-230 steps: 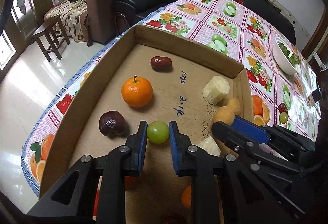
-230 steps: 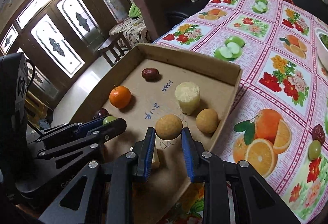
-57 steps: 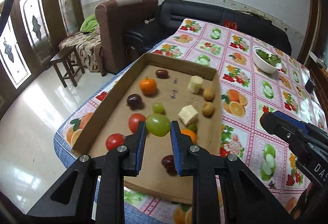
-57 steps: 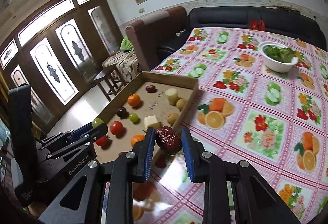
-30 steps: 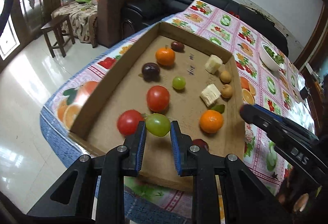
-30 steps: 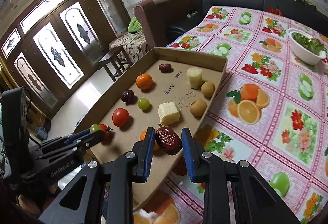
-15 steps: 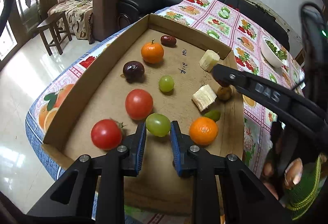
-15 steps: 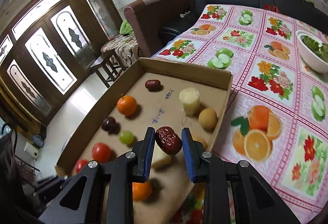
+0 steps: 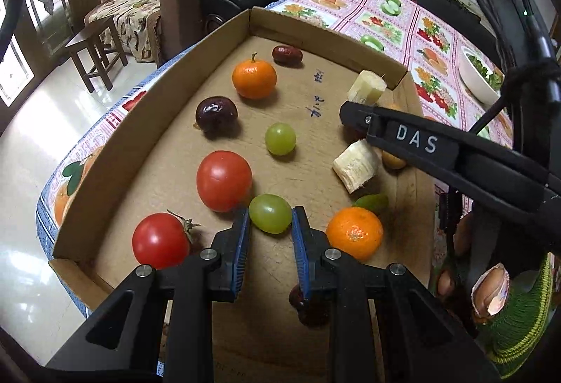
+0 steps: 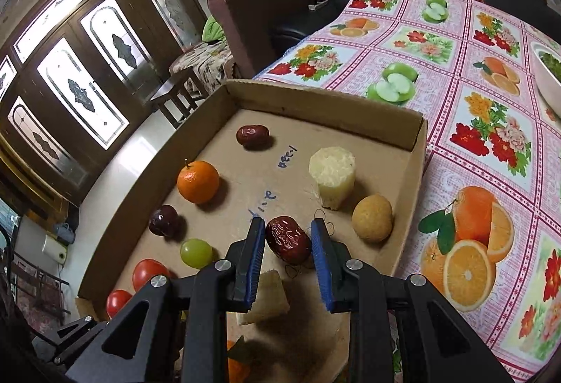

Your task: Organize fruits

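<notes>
over the box (image 9: 115, 123) both grippers carry fruit. the left gripper (image 9: 270, 225) is closed on a grape (image 9: 270, 213), and the right gripper (image 10: 288, 239) is closed on a date (image 10: 288, 238). many fruits already lie in rows inside. these two are not yet set down.

A smooth green grape (image 9: 270, 213) hangs over the cardboard tray (image 9: 115, 151), just at 4 o'clock of a big red tomato (image 9: 223, 180), while a wrinkled dark-red date (image 10: 288, 239) hangs at 7 o'clock of the pale sugarcane piece (image 10: 332, 171).
</notes>
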A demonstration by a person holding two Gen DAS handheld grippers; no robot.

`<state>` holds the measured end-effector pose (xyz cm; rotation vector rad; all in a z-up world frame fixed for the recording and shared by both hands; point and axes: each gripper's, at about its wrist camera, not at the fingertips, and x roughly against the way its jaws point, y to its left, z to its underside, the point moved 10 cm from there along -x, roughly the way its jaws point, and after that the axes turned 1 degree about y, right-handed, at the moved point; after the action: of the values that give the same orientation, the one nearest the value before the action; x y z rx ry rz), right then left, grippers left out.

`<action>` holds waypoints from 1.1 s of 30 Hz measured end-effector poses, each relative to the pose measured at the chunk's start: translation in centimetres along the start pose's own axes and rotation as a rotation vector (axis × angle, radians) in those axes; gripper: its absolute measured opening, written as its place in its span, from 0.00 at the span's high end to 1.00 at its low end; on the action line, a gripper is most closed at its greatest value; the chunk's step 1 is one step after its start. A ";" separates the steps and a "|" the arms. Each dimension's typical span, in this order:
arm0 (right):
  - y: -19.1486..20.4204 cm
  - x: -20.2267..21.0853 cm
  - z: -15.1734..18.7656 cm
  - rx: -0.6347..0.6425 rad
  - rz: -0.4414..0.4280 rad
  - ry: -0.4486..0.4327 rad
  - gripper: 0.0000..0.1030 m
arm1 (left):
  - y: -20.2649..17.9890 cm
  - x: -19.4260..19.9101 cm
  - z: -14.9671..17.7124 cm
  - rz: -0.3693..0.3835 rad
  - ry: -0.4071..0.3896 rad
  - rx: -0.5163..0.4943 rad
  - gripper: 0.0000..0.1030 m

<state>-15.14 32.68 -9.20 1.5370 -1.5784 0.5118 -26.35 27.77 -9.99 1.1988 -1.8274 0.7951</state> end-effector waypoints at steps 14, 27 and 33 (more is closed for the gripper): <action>0.1 0.7 -0.2 0.041 0.009 -0.017 0.51 | -0.6 0.6 0.9 -0.004 0.000 -0.024 0.56; 1.5 5.3 0.6 0.184 -0.045 -0.057 0.41 | -0.9 4.5 1.5 -0.001 -0.076 -0.049 0.56; 2.9 7.8 2.6 0.342 -0.100 -0.070 0.34 | -0.9 6.2 2.7 -0.038 -0.103 -0.084 0.56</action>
<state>-17.69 26.44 -3.71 1.8972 -1.5119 0.7054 -27.70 22.52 -5.88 1.2361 -1.8967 0.6390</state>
